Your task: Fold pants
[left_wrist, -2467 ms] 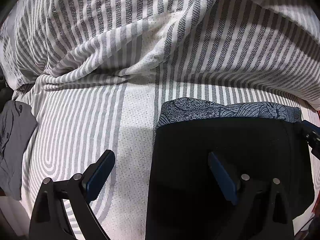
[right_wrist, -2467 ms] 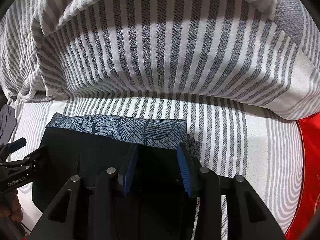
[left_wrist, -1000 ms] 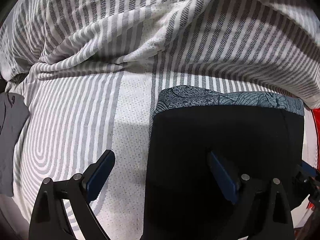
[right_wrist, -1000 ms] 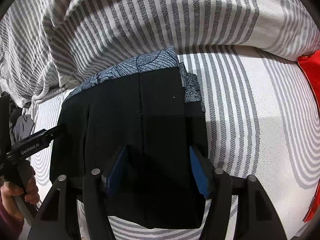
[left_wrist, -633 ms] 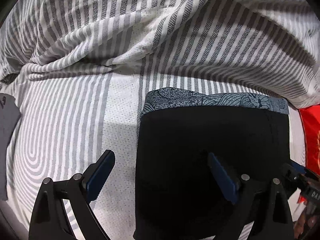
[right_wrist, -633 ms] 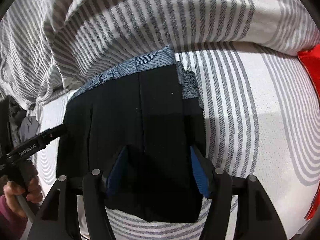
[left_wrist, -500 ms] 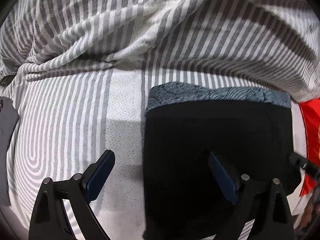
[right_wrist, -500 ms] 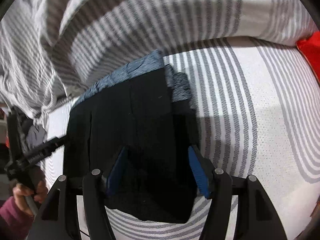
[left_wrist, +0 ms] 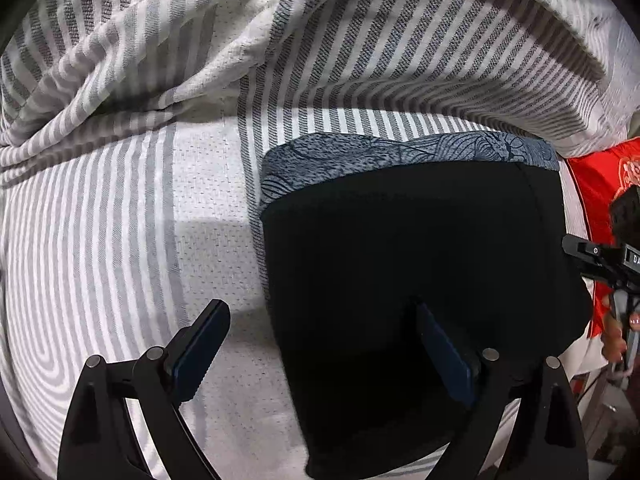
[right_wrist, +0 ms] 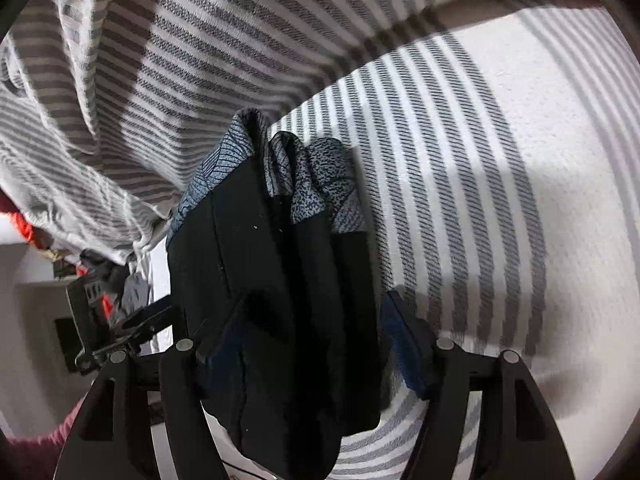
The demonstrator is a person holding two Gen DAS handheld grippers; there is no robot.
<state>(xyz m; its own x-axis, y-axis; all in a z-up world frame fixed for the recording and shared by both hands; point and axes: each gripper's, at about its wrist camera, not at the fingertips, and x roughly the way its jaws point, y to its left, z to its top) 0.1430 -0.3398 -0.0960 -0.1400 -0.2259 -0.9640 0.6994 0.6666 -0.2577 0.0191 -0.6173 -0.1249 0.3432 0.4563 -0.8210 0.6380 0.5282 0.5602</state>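
Folded black pants (left_wrist: 400, 240) lie on the striped bed sheet (left_wrist: 120, 240), and blue-grey patterned fabric (left_wrist: 400, 152) shows under their far edge. My left gripper (left_wrist: 320, 320) is open wide just above them, one pad over the bare sheet and the other over the black cloth. In the right wrist view the pants (right_wrist: 260, 260) run between the fingers of my right gripper (right_wrist: 312, 316), whose jaws are opening. Its right pad stands just outside the pants' right edge and I see no pinch. Each gripper also shows at the edge of the other's view.
A bunched striped duvet (left_wrist: 360, 40) rises along the far side. Red cloth (left_wrist: 600, 180) lies off the right end of the pants, near a person's hand (left_wrist: 616, 340). A grey garment (right_wrist: 136, 292) and dark clutter sit past the left bed edge.
The right gripper has rolled and swung down toward the pants' right side, so they now look narrow and side-on; its jaws stand slightly wider. The left gripper has tilted a little.
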